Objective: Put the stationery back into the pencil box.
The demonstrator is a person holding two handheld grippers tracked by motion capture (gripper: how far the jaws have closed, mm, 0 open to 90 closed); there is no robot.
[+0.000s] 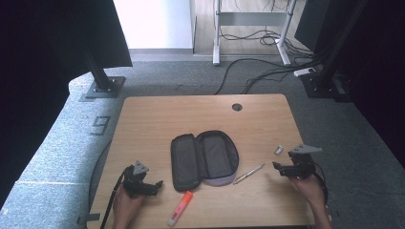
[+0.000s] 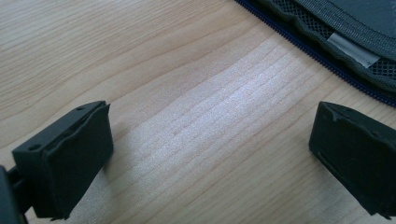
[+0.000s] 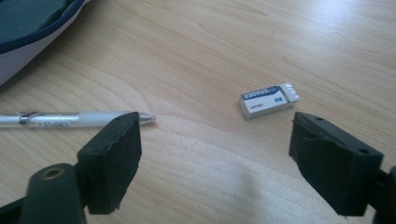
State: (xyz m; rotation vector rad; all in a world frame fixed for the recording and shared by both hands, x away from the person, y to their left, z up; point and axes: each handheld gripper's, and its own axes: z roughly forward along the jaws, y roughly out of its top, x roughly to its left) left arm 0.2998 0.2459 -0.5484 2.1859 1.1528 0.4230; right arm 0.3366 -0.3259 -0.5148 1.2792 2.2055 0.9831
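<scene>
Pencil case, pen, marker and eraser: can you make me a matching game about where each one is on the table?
Things:
1. pencil case
2. pen
3. marker
4. eraser

Places:
A. near the front edge, below the case
B. middle of the table, lying open
C. beside the right gripper, small and boxy
D. just right of the case, lying slanted

Pairs: 1-B, 2-D, 3-A, 4-C

Left gripper (image 1: 159,183) and right gripper (image 1: 275,165) rest low, jaws spread wide, gripping nothing
</scene>
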